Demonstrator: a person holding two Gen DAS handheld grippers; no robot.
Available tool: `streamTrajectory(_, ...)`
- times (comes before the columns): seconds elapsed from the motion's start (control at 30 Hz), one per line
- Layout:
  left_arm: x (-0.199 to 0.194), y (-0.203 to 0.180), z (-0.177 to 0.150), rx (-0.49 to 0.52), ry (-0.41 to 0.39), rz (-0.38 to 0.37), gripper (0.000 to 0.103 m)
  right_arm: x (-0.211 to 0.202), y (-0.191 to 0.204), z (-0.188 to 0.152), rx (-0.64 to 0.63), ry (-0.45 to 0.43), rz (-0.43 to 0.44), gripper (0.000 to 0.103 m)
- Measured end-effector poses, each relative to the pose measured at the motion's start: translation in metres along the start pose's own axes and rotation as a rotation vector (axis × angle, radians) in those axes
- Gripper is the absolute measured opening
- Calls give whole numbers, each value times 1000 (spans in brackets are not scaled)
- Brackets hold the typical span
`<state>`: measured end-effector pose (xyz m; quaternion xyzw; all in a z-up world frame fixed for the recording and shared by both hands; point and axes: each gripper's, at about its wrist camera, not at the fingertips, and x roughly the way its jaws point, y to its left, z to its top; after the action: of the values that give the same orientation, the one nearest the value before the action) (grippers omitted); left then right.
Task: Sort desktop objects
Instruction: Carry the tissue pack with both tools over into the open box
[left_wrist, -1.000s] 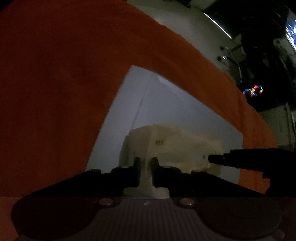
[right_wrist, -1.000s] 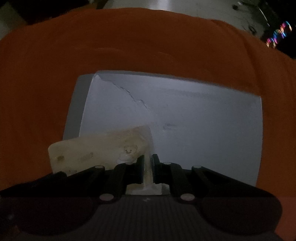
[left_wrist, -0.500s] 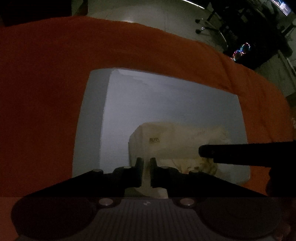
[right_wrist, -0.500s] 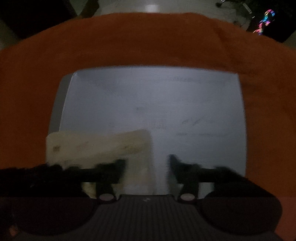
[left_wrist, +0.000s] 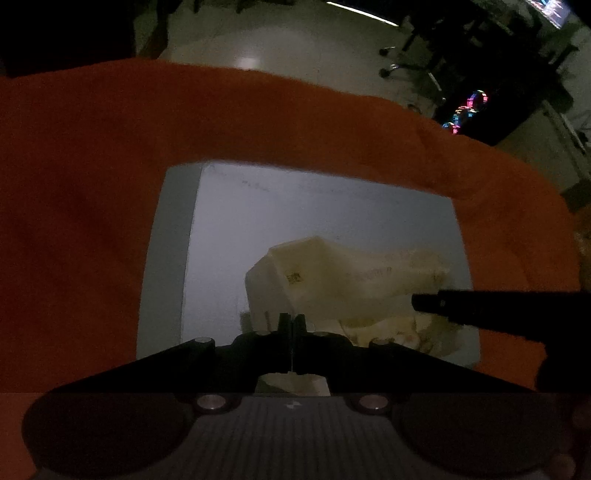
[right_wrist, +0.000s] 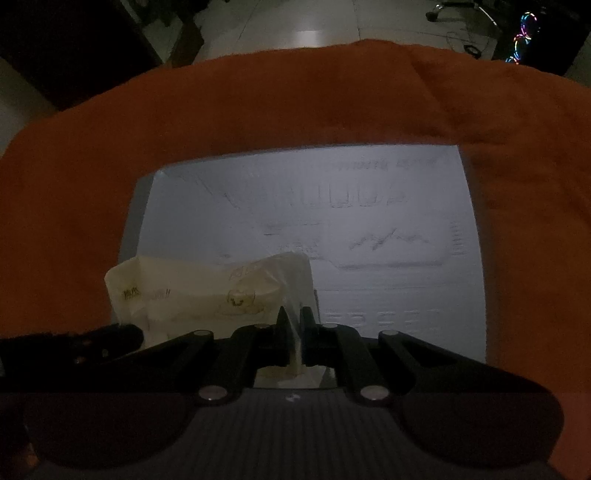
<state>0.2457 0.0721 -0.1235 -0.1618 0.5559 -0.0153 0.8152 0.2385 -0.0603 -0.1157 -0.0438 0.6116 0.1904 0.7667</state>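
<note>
A cream plastic bag with faint print hangs over a pale grey board, held from both ends. My left gripper is shut on the bag's left lower edge. In the left wrist view one finger of the right gripper reaches in from the right against the bag. In the right wrist view the bag lies left of centre, and my right gripper is shut on a thin fold of its right edge. The left gripper's dark fingers show at the left, by the bag's other end.
The grey board, with faint raised markings, lies on an orange cloth that covers the table. Beyond the cloth's far edge are a pale floor, a chair base and coloured lights. The room is dim.
The right gripper opened and shut again on the bag's right edge. Both grippers rose and drew back, so more of the board and cloth shows. The bag now hangs crumpled between them.
</note>
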Motion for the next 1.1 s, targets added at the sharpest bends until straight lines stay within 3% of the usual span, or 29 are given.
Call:
streamTrajectory(0.23,-38,-13,-9,8,-43,1,0,-43,7,-5,-4,-52,-5,6)
streamTrajectory(0.67,-117,-44,-49,45,-113,1,0,-116,9,-52,-17,-84,-9,6)
streamTrajectory(0.9,-149,-56,-92,83,-115,5,0,-144,3,-93,-8,-80,16,6)
streamTrajectory(1.1,-143,-61,-132,105,-79,42,0,-148,3,-132,-12,-51,20,6)
